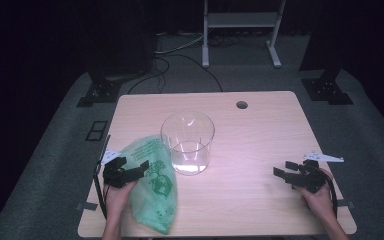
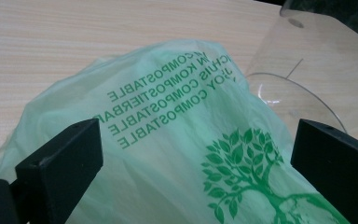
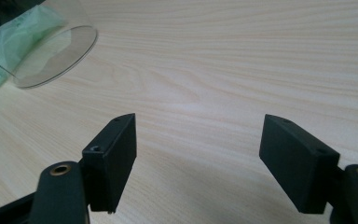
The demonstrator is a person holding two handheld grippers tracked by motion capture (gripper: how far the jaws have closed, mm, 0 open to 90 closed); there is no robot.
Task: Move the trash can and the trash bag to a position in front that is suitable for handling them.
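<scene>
- Where the left tool (image 1: 130, 169) hovers at the worktop's (image 1: 260, 125) near-left part, its jaws stand spread wide with nothing between them, pointing at the green bag (image 1: 152, 192) just in front.
- Lying flat and crumpled, the green bag has its long axis running from the near edge of the worktop away toward the clear container (image 1: 187, 142), slightly slanted to the right; its far end lies beside the container's base.
- Seen from the left gripper view, the green bag (image 2: 177, 154) shows its printing mirrored: lines reading "compostable" in several languages and a tree emblem, as if read through the film from behind.
- Upright near the middle of the worktop, the clear container is a round open-topped cylinder; its wall is hard to trace in the left gripper view, where only a curved rim (image 2: 298, 100) is plain.
- At the near-right part, well apart from both things, the right tool (image 1: 286, 170) has its jaws spread, with bare wood between them in the right gripper view (image 3: 198, 154).
- Near its near end, the bag's outline reaches the worktop's edge, and whether it hangs over cannot be told.
</scene>
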